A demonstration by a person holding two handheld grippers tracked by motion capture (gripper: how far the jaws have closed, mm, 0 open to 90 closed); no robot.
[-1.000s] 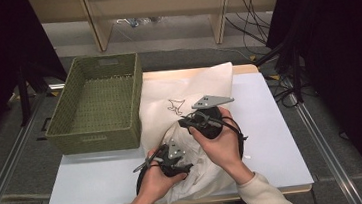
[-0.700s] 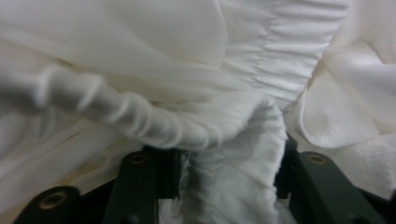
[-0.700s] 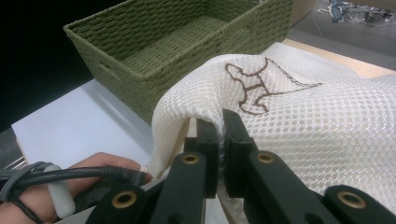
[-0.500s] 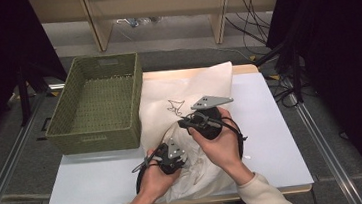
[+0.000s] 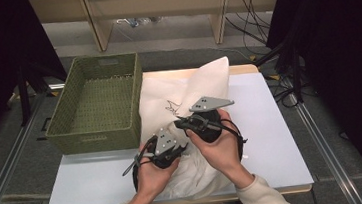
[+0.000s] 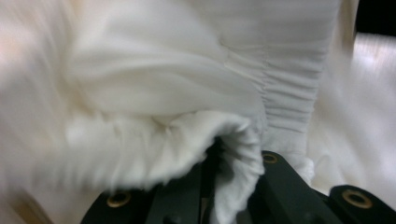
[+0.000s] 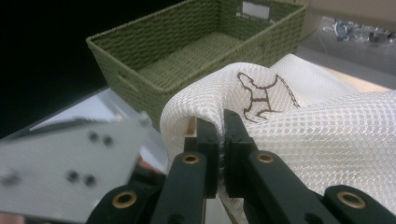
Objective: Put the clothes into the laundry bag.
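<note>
A white mesh laundry bag (image 5: 188, 96) is spread over the middle of the table (image 5: 273, 138), just beside a green woven basket (image 5: 99, 102) that is seen open and empty. A small dark printed figure (image 7: 261, 93) is carried on the bag. Its near part is bunched and lifted, with folds pinched between the jaws of the left gripper (image 5: 173, 145) and the right gripper (image 5: 186, 124).

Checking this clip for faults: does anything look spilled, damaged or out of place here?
Nothing stands out. The white cloth is bunched up because both grippers pinch it: left gripper, right gripper. The green basket sits upright and empty on the table.

white fabric (image 6: 187, 93) bunched and gathered, a fold pinched between black jaws
</note>
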